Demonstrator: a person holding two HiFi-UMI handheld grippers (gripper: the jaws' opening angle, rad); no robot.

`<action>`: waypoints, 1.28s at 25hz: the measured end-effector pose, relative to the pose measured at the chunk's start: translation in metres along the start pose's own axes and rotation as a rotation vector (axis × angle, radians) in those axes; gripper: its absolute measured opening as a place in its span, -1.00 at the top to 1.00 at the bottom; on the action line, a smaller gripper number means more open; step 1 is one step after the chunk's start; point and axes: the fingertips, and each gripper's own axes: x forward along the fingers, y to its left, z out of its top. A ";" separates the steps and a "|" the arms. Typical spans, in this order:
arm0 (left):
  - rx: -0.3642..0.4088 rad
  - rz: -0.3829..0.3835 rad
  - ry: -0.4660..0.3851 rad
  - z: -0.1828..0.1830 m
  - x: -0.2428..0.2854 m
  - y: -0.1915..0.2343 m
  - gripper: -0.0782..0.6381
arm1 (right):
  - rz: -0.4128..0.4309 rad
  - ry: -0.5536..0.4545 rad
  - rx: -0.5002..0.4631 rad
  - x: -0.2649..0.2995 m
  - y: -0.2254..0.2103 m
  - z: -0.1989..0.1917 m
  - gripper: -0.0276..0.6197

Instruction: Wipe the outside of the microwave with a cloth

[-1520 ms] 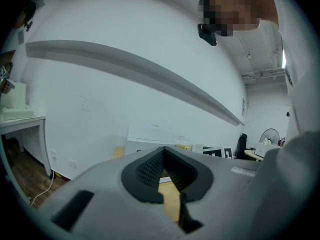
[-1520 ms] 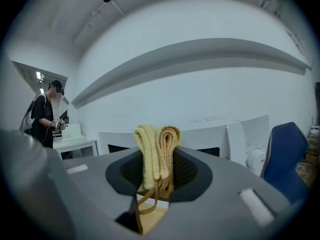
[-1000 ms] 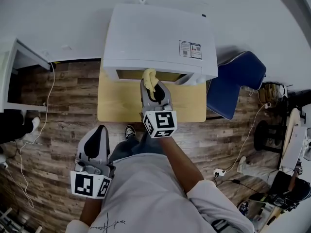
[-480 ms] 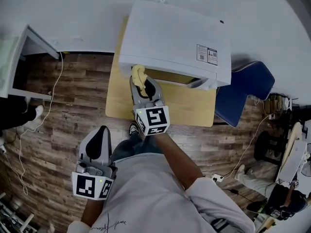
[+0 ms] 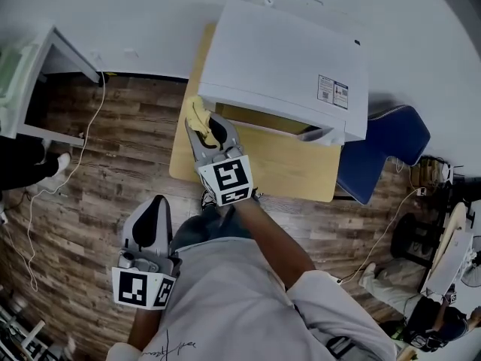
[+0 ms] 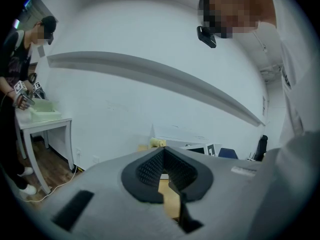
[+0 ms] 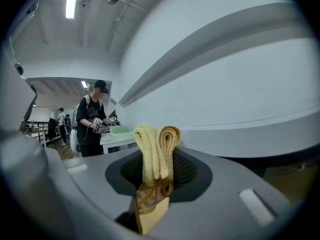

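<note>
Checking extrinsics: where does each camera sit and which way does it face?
Head view: on the person's head, steeply down at the microwave and table; shows torso, left gripper, right gripper.
Left gripper view: on that gripper, along shut fingers toward the wall; shirt at right.
Right gripper view: on that gripper, along fingers clamping the cloth, microwave at right.
Shared: all three show cloth and microwave.

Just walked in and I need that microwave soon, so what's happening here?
A person is wiping the microwave, which sits on a wooden table. The right gripper has a folded yellow cloth clamped in its fingers, held at the left end of the microwave's front. The left gripper hangs shut and empty at their side.
</note>
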 end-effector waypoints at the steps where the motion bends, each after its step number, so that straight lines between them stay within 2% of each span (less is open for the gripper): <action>1: -0.003 0.004 -0.003 0.000 0.000 0.001 0.79 | 0.018 -0.004 -0.007 0.001 0.004 0.004 0.58; 8: -0.010 -0.038 -0.024 0.005 0.004 -0.005 0.79 | 0.124 -0.047 -0.020 -0.020 0.021 0.032 0.57; 13: -0.002 -0.084 -0.021 0.005 0.012 -0.016 0.79 | 0.078 -0.050 -0.028 -0.049 0.007 0.039 0.57; 23: 0.016 -0.228 0.018 -0.006 0.043 -0.057 0.79 | -0.162 -0.009 0.001 -0.138 -0.082 0.020 0.57; 32: 0.055 -0.385 0.055 -0.012 0.071 -0.106 0.79 | -0.463 0.030 0.028 -0.242 -0.183 -0.008 0.57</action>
